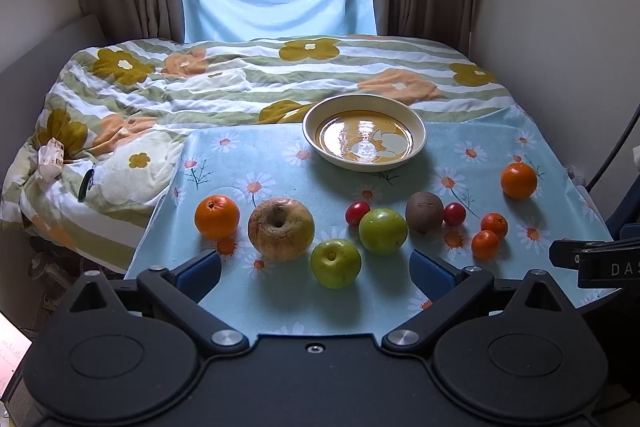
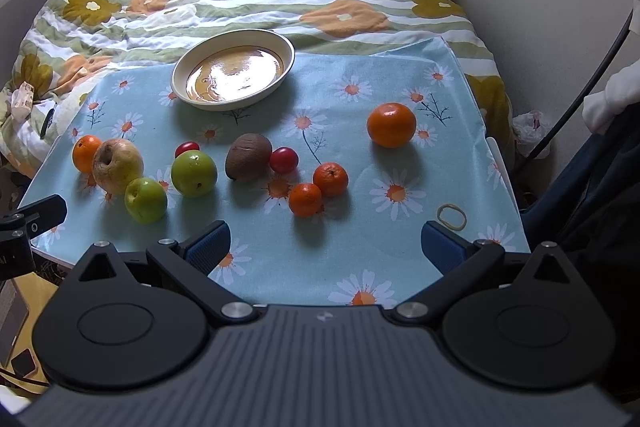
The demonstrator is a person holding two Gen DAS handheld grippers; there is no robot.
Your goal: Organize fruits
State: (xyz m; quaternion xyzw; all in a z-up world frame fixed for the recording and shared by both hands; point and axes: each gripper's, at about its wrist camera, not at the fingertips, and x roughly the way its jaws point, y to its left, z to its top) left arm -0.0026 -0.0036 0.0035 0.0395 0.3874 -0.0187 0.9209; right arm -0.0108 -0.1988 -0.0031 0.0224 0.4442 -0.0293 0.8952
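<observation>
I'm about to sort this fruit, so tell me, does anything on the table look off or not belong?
Two things. The big yellowish apple near the left edge looks wrinkled and browned around its stem, likely past its best. A rubber band lies on the cloth near the right edge; it isn't fruit. The bowl is empty.
</observation>
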